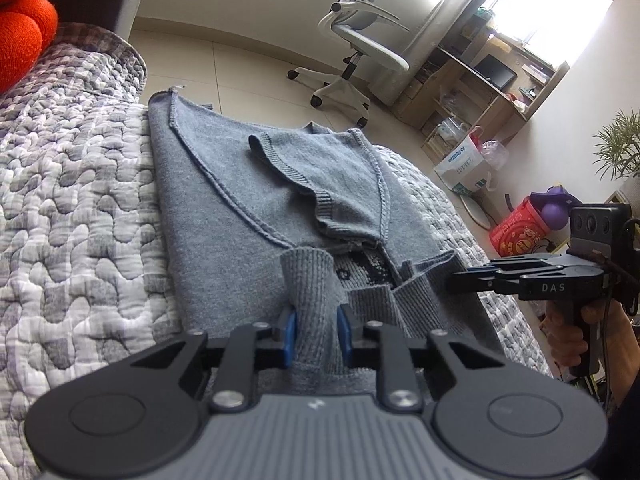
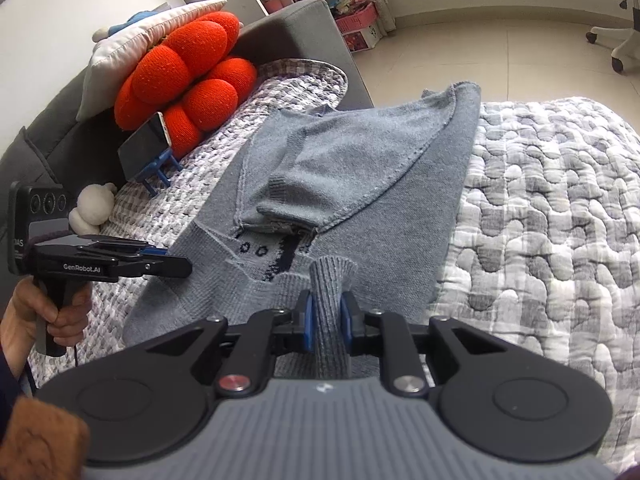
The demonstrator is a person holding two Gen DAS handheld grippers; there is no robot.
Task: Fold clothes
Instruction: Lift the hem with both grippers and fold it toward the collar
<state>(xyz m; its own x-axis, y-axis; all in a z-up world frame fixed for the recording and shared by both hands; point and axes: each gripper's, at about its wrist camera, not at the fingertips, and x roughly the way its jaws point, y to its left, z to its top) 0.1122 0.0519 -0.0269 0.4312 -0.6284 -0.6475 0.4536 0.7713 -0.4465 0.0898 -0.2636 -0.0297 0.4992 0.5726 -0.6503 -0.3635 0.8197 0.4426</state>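
Close in, the left tongs pinch the ribbed hem of a grey sweater between blue pads, and the right tongs clamp the same hem further along, so the sweater lies straight ahead of both, its sleeves folded in, on a grey-and-white quilt. Beyond the sweater, past the left tongs, come a tiled floor, an office chair and a cluttered wooden desk under a window washed out by glare. Left of the right tongs, a red cushion sits against a grey sofa, and the dark pattern on the sweater's front is partly hidden under the folded sleeve.
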